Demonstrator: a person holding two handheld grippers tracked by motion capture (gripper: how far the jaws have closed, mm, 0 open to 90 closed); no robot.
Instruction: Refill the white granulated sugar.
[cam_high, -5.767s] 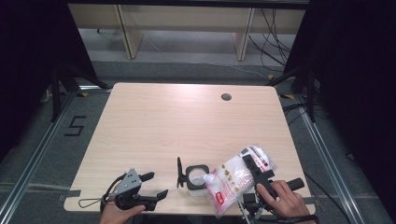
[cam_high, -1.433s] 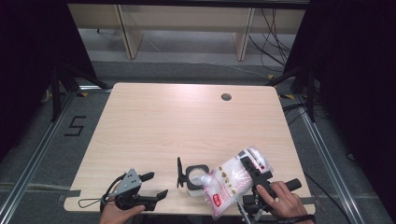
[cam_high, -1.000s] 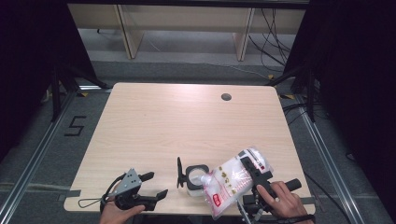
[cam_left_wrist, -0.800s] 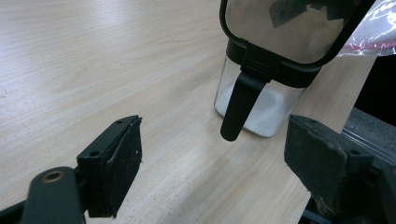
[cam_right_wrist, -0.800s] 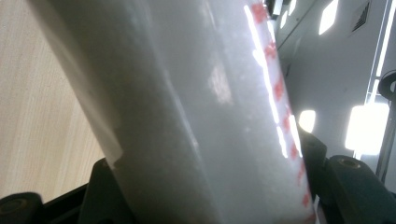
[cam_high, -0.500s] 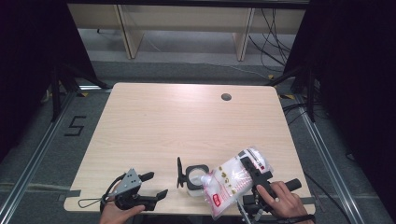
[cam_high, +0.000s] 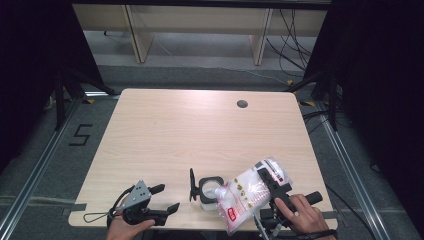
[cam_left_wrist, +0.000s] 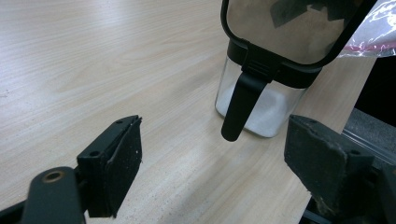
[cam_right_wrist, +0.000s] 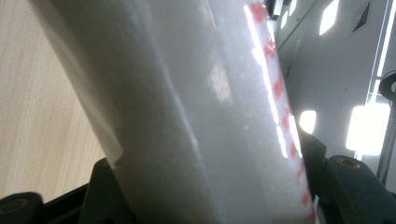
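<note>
A clear square container (cam_high: 209, 193) with a black rim stands near the table's front edge, its hinged lid (cam_high: 192, 184) swung up on its left side. White powder lies in the bottom of the container (cam_left_wrist: 261, 107). My right gripper (cam_high: 273, 178) is shut on a clear plastic bag (cam_high: 245, 192) of white powder with red print, tilted so that one corner reaches over the container's mouth. The bag (cam_right_wrist: 187, 116) sits squeezed between the right gripper (cam_right_wrist: 210, 186) jaws. My left gripper (cam_high: 167, 197) lies open at the front left, aimed at the container. Nothing sits between the left gripper (cam_left_wrist: 219, 154) jaws.
The light wooden table (cam_high: 200, 130) has a round cable hole (cam_high: 242, 104) at the back right. A black tape "5" (cam_high: 80, 135) marks the floor on the left. Shelving legs and cables stand behind the table, dark curtains at both sides.
</note>
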